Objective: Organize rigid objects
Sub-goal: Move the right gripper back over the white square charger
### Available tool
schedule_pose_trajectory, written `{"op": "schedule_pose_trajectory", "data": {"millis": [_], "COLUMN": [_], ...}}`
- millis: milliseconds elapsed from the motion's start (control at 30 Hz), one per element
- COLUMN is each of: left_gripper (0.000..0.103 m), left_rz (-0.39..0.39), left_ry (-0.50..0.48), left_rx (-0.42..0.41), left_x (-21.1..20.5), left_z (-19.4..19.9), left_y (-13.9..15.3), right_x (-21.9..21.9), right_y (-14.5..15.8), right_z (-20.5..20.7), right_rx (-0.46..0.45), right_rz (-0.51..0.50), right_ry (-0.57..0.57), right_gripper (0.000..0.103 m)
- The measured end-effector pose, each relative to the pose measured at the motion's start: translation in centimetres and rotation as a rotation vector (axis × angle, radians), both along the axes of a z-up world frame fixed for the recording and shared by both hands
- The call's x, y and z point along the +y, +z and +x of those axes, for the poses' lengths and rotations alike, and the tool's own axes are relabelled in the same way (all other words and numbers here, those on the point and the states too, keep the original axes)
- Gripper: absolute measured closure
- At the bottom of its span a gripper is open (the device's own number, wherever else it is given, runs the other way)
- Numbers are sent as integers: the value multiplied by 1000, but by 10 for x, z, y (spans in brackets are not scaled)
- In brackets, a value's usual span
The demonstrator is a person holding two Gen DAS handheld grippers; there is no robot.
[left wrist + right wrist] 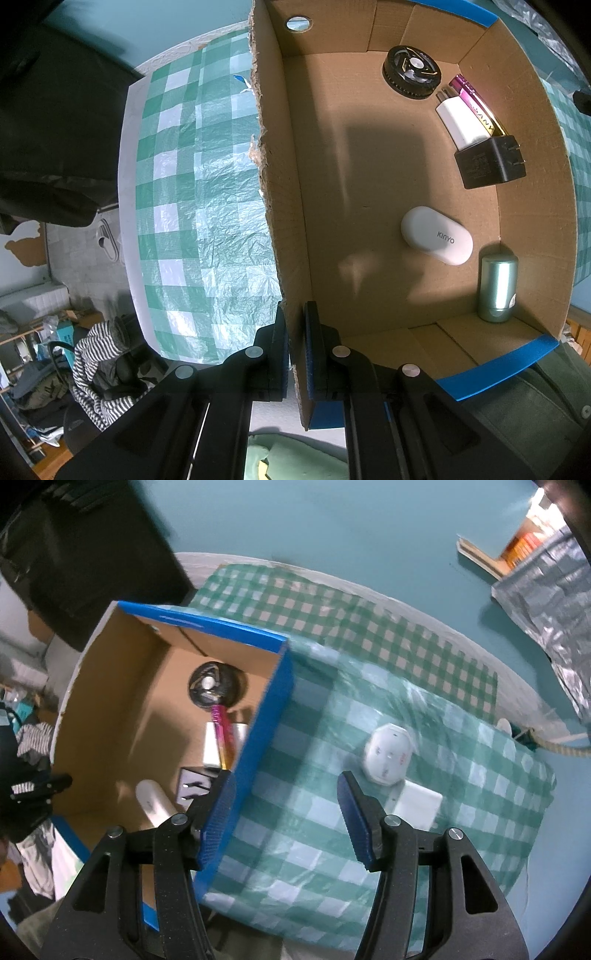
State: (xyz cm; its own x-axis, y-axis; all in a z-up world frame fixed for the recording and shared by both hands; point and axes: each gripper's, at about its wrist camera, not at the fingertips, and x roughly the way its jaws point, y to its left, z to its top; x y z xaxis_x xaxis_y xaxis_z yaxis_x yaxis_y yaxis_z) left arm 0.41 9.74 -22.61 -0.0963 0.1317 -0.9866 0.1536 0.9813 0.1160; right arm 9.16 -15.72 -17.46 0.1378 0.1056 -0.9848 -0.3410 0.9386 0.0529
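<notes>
An open cardboard box [280,184] with blue outer sides stands on the checked cloth. My left gripper [295,314] is shut on the box's torn side wall, one pad on each face. Inside lie a black round disc [412,75], a pink tube [476,107], a white charger [460,123], a black plug adapter [489,162], a white earbud case [436,240] and a green cylinder [496,286]. My right gripper [286,779] is open and holds nothing; it hangs over the box's blue wall [258,716]. A white rounded device [387,755] and a white flat block [417,803] lie on the cloth to its right.
The green and white checked cloth [369,849] covers a round white table [424,613]. A silver foil bag [546,590] hangs at the upper right, with a rope [561,747] below it. A dark bulky object [92,554] stands beyond the box. A chair with striped clothes [99,354] is on the floor.
</notes>
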Motion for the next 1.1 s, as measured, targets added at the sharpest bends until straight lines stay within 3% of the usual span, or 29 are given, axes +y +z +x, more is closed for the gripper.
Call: {"op": "schedule_pose_trajectory", "data": {"millis": [133, 233, 433, 900, 1100], "left_gripper": [96, 96, 96, 96, 96], "left_rz": [0, 0, 2, 4, 5], "left_ry": [0, -1, -2, -4, -4], "left_rx": [0, 0, 0, 3, 3], "left_x": [0, 0, 0, 3, 3], "left_z": [0, 0, 0, -1, -1], "left_y": [0, 0, 0, 2, 2], "right_x": [-13, -24, -53, -130, -141], "right_y": [2, 1, -9, -59, -85], "right_z": [1, 2, 6, 28, 34], "right_rx": [-2, -6, 18, 121, 134], "right_rz": [-4, -15, -37, -53, -80], "right_ry": [-29, -50, -113, -306, -324], "right_gripper": [45, 38, 37, 36, 33]}}
